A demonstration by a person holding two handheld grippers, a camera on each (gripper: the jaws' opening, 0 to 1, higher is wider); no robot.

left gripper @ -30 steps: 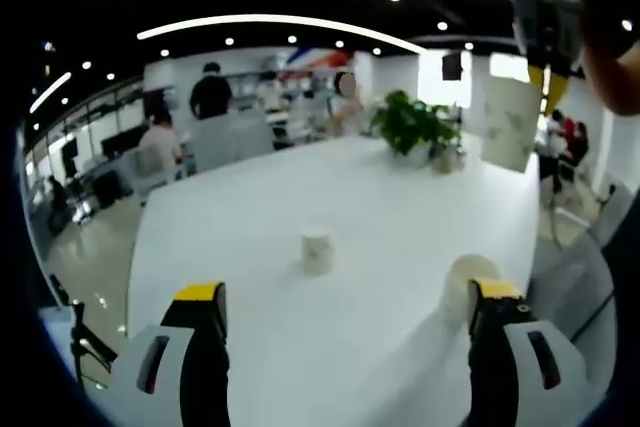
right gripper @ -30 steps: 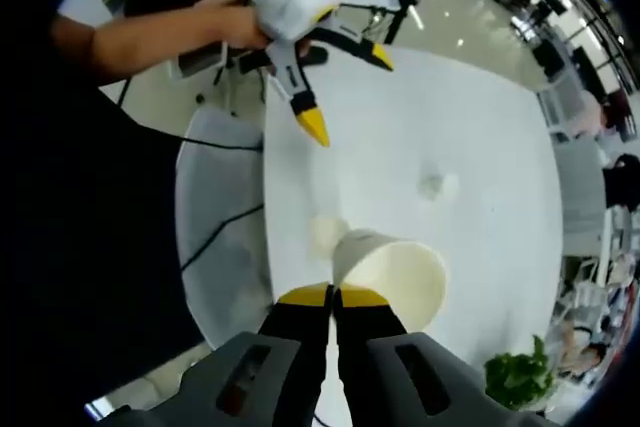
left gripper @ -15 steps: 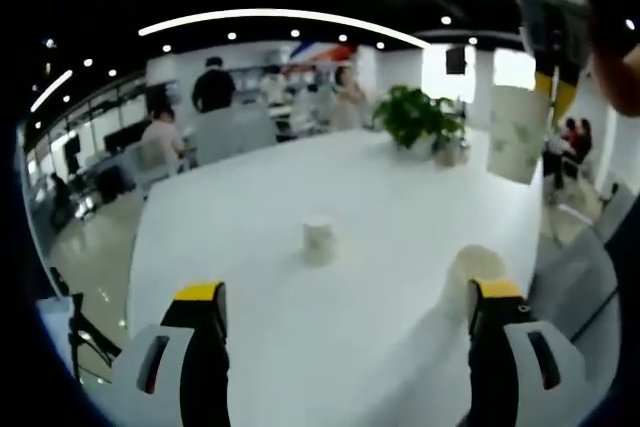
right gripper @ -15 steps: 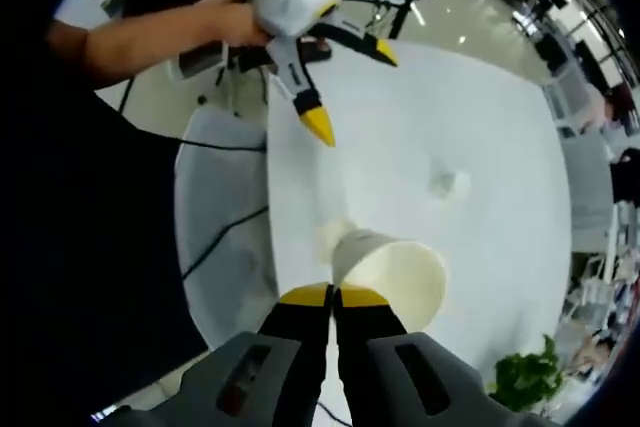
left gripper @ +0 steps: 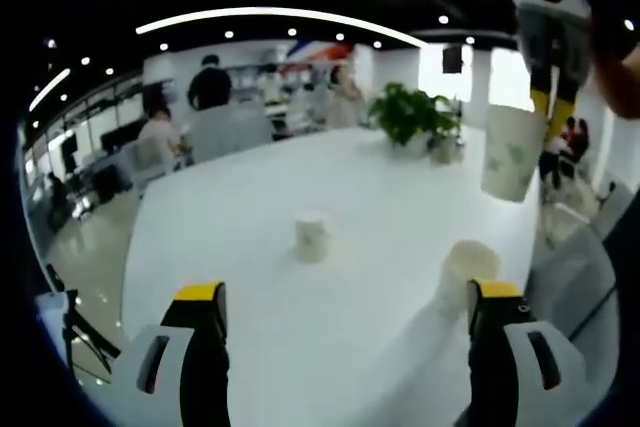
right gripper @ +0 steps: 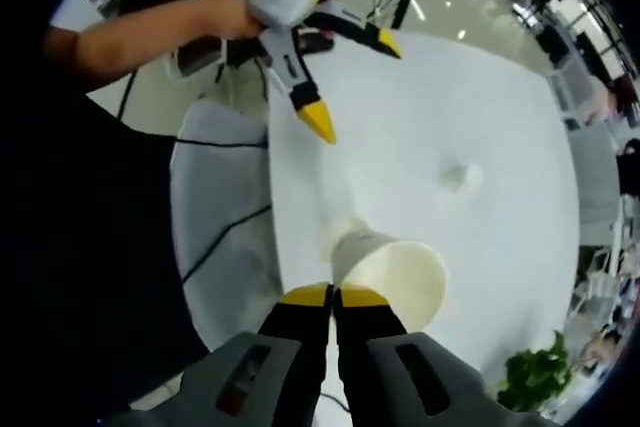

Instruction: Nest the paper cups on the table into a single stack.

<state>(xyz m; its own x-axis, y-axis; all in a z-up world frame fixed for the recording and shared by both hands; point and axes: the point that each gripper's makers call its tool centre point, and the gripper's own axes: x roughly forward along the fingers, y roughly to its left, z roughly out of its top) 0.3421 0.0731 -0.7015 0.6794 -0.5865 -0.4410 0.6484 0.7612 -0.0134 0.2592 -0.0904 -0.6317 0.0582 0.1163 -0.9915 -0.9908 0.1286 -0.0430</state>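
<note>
My right gripper [right gripper: 333, 295] is shut on the rim of a white paper cup [right gripper: 392, 274], held in the air above the white table [right gripper: 450, 87]. In the left gripper view that held cup [left gripper: 512, 152] hangs mouth up at the upper right under the right gripper [left gripper: 548, 97]. Below it a second cup [left gripper: 462, 272] stands near the table's edge, partly hidden in the right gripper view [right gripper: 338, 237]. A third cup [left gripper: 311, 237] stands mid-table, small in the right gripper view [right gripper: 462, 177]. My left gripper [left gripper: 348, 292] is open and holds nothing; a hand holds it [right gripper: 350, 82].
A potted plant [left gripper: 405, 117] stands at the table's far end, also low in the right gripper view [right gripper: 530, 382]. A grey chair [right gripper: 215, 217] sits at the table's near edge. People and desks fill the room behind the table [left gripper: 210, 97].
The held cup has come lower and closer to the cup at the table's edge. My left gripper stays open and both views have shifted slightly.
</note>
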